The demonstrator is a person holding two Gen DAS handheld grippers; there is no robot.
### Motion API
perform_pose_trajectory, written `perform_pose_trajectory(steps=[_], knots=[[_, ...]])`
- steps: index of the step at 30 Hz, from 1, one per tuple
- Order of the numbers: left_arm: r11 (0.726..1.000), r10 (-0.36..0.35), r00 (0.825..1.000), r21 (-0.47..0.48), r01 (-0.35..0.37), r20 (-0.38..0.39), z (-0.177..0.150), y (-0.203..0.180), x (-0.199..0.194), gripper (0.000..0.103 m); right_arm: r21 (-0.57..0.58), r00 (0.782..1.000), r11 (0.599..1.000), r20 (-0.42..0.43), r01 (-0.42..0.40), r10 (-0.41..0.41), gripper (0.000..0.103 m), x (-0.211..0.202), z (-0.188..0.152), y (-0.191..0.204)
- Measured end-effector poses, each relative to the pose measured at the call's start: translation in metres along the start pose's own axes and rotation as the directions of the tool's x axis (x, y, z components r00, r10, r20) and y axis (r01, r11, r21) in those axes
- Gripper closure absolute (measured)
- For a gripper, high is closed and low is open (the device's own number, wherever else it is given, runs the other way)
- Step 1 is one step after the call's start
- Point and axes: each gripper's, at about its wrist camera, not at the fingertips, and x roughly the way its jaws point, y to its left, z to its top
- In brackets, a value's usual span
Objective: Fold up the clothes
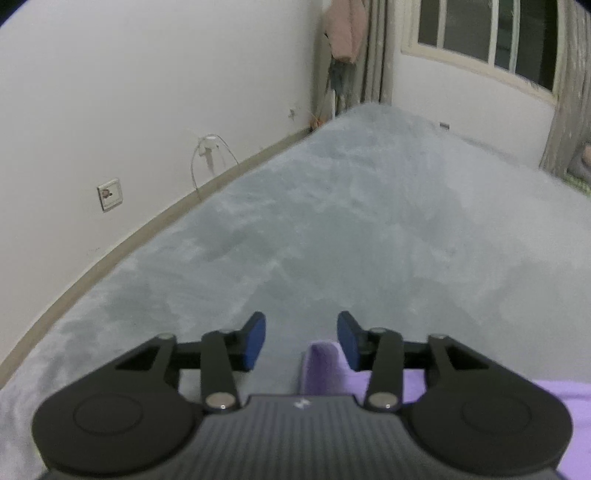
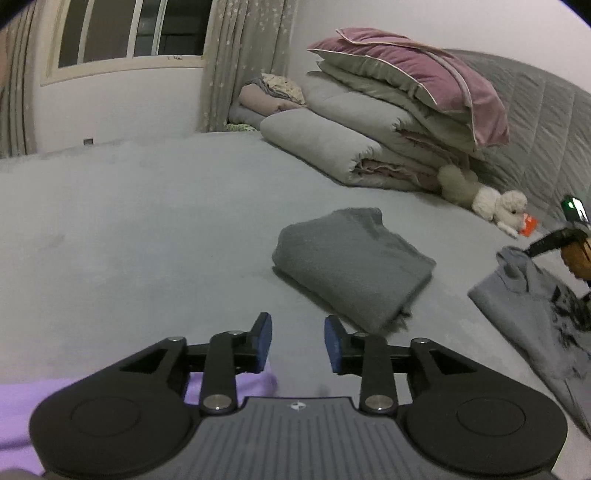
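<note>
A lilac garment (image 1: pixel 325 365) lies on the grey bed cover, low in the left wrist view, mostly hidden under the tool body. My left gripper (image 1: pixel 301 338) is open just above its near corner, holding nothing. In the right wrist view the same lilac garment (image 2: pixel 251 384) shows at the lower left under the left finger. My right gripper (image 2: pixel 298 345) is open and holds nothing. A folded dark grey garment (image 2: pixel 351 262) rests on the bed ahead and right of it. A light grey printed shirt (image 2: pixel 532 317) lies flat at the far right.
A stack of folded quilts and a pink pillow (image 2: pixel 399 96) sits against the quilted headboard, with a white plush toy (image 2: pixel 498 206) beside it. A white wall with a socket (image 1: pixel 109 194) borders the bed on the left. A curtained window (image 1: pixel 491 33) stands beyond the bed.
</note>
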Motion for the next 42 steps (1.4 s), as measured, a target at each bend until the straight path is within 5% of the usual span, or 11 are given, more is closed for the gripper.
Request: perform_pose_trajectory(steps=[7,16,19,21,22,26,33,39,42], knots=[[0.989,-0.134,0.991,-0.06,0.133,-0.003,-0.044,0.036,-0.094,0.045,0.02,0.983,0.984,-0.052,-0.174,0.175,0.069,-0.064,-0.036,-0.004],[0.97,-0.232,0.962,-0.107,0.217,-0.145,-0.097,0.049,-0.091,0.045,-0.014,0.905,0.91,-0.11,-0.415,0.411,0.055,-0.16,-0.092,0.002],[0.976,-0.209,0.966,-0.096,0.196,-0.15,-0.108,0.048,-0.085,0.052,-0.026,0.876,0.881,-0.131,-0.472,0.465,0.054,-0.178,-0.108,0.005],[0.982,-0.181,0.976,-0.078,0.173,-0.121,-0.108,0.051,-0.091,0.08,-0.037,0.865,0.871,-0.146,-0.49,0.48,0.054,-0.178,-0.116,0.009],[0.985,-0.167,0.98,-0.069,0.161,-0.106,-0.108,0.052,-0.094,0.083,-0.043,0.859,0.866,-0.154,-0.499,0.488,0.054,-0.178,-0.121,0.011],[0.993,-0.113,0.993,-0.036,0.111,-0.045,-0.107,0.057,-0.106,0.084,-0.057,0.83,0.837,-0.185,-0.544,0.526,0.054,-0.177,-0.132,0.02],[1.0,-0.019,0.998,0.014,0.018,0.067,-0.106,0.065,-0.127,0.084,-0.108,0.821,0.816,-0.15,-0.567,0.551,0.054,-0.192,-0.132,0.017],[0.99,0.062,0.996,0.127,-0.054,-0.059,-0.129,0.05,-0.089,0.079,-0.118,0.828,0.824,-0.177,-0.555,0.532,0.054,-0.187,-0.135,0.018],[0.989,0.054,0.998,0.136,-0.051,-0.019,-0.125,0.043,-0.099,0.069,-0.125,0.83,0.823,-0.167,-0.554,0.532,0.053,-0.19,-0.133,0.014]])
